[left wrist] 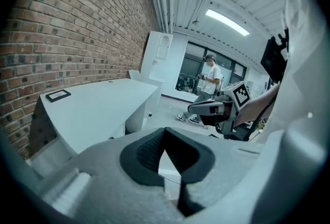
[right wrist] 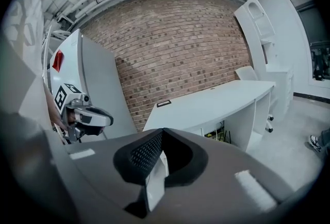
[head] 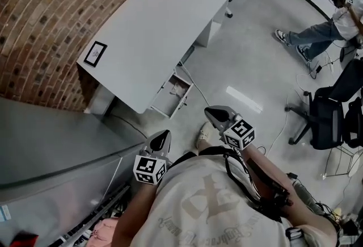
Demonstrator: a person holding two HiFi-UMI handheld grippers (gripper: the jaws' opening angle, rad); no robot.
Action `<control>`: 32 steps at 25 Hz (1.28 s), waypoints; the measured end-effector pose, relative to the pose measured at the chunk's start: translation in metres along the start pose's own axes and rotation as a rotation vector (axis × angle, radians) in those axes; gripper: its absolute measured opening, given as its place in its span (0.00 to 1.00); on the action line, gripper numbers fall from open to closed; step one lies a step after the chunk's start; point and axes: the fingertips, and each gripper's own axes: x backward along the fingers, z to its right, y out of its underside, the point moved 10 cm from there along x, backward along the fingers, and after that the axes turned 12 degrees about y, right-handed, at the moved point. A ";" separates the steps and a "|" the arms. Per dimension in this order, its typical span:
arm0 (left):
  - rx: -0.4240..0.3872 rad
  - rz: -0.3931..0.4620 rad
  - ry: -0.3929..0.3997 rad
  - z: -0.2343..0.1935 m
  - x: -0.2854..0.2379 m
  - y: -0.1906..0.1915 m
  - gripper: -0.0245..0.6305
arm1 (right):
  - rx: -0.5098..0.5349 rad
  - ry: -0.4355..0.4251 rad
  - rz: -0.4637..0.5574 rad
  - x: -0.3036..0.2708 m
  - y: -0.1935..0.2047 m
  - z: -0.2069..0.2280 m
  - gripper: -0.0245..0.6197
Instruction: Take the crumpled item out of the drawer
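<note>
Head view: drawer (head: pixel 165 100) below desk (head: pixel 159 24) edge

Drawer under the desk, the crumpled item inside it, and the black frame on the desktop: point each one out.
drawer (head: pixel 164 101): head view, bare bottom of the open drawer.
crumpled item (head: pixel 178 88): head view, middle of the pale wad.
black frame (head: pixel 95 53): head view, its middle.

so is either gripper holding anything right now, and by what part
Nothing is held. The left gripper and the right gripper both have their jaws together on nothing. The crumpled item lies in the open drawer, away from both.
</note>
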 end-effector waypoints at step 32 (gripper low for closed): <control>0.014 -0.201 0.001 -0.078 -0.155 -0.048 0.04 | -0.094 0.020 -0.053 -0.075 0.004 0.140 0.05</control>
